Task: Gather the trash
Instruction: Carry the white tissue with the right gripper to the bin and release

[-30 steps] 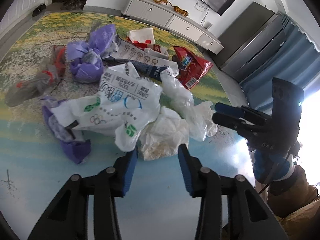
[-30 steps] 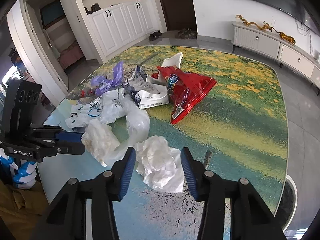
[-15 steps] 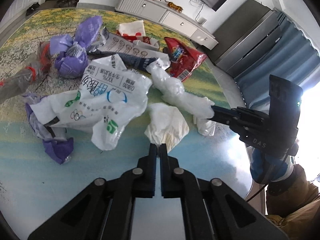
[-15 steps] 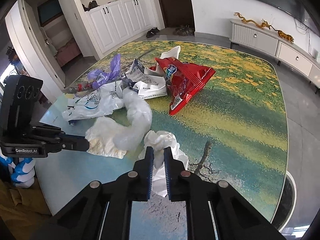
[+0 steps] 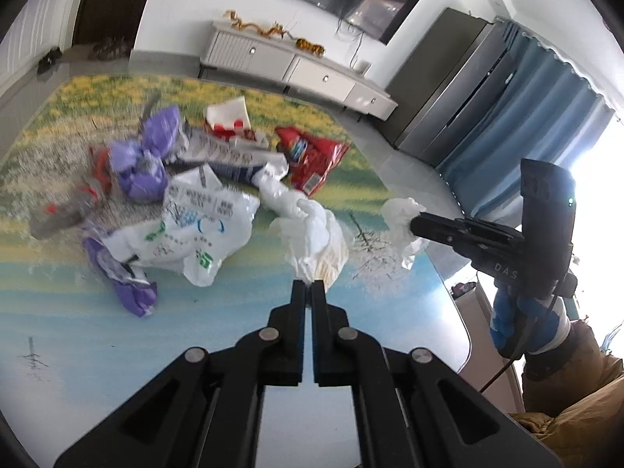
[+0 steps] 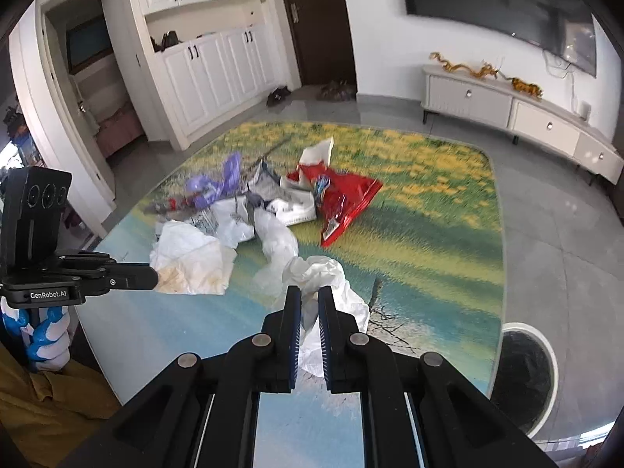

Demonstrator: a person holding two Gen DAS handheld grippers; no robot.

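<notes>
Both grippers have just snapped shut and come up off the bench, each with a piece of trash. A second ago their fingers stood open over the litter; now the left gripper (image 5: pixel 307 285) has its fingers pinched tight on the near tip of a stained white tissue (image 5: pixel 316 240), which hangs stretched up from the near edge of the pile. The right gripper (image 6: pixel 309 304) is clamped on a crumpled white paper wad (image 6: pixel 331 273); seen from the left wrist, that wad (image 5: pixel 401 218) dangles clear of the bench (image 5: pixel 117 331) near its right edge.

So two pieces are picked and lifting, a good start, but most of the job is still lying there: the printed white plastic bag (image 5: pixel 187 226), the purple bags (image 5: pixel 144 156), the red snack packet (image 5: pixel 312 156) and the clear film twist (image 5: pixel 280 191) sit heaped mid-bench toward the far edge. A round bin (image 6: pixel 522 374) stands on the floor just off the bench's near right corner, probably where the wad should go. The tissue's grip looks thin, on a corner only, and could slip.
</notes>
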